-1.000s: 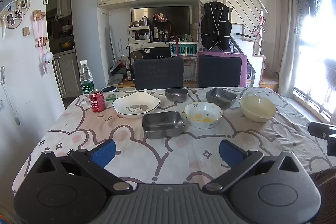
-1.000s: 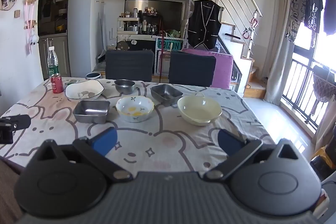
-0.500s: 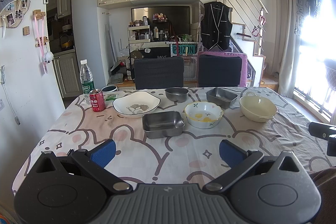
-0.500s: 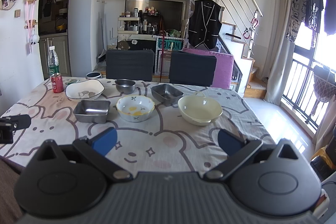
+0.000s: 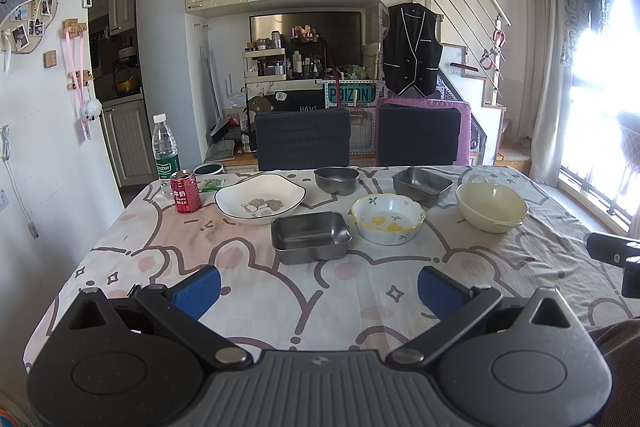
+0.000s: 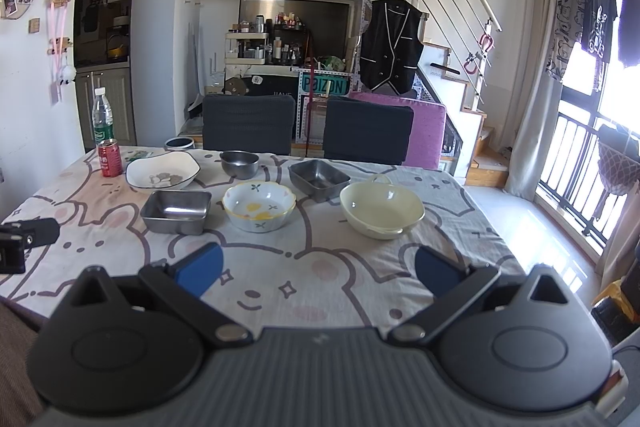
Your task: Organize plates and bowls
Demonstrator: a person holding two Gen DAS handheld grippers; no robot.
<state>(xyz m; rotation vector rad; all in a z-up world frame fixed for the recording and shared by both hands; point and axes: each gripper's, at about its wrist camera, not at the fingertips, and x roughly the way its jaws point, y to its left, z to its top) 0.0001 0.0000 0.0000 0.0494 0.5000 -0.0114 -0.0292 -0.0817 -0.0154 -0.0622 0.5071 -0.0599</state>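
Six dishes stand on the bunny-print tablecloth (image 5: 240, 279). A white plate with a dark rim (image 5: 260, 203) lies at the left, a round steel bowl (image 5: 336, 179) behind it. One square steel tray (image 5: 310, 236) sits nearest, another (image 5: 422, 185) further back. A flowered bowl (image 5: 388, 218) is in the middle and a cream bowl (image 5: 491, 207) at the right. My left gripper (image 5: 318, 285) hovers open over the near cloth, short of the near tray (image 6: 176, 211). My right gripper (image 6: 318, 269) is open too, in front of the flowered bowl (image 6: 259, 205) and the cream bowl (image 6: 381, 209).
A red can (image 5: 185, 191) and a water bottle (image 5: 165, 151) stand at the table's far left corner. Two dark chairs (image 5: 303, 139) are tucked in at the far side. The table's right edge drops off towards a balcony window (image 6: 580, 163).
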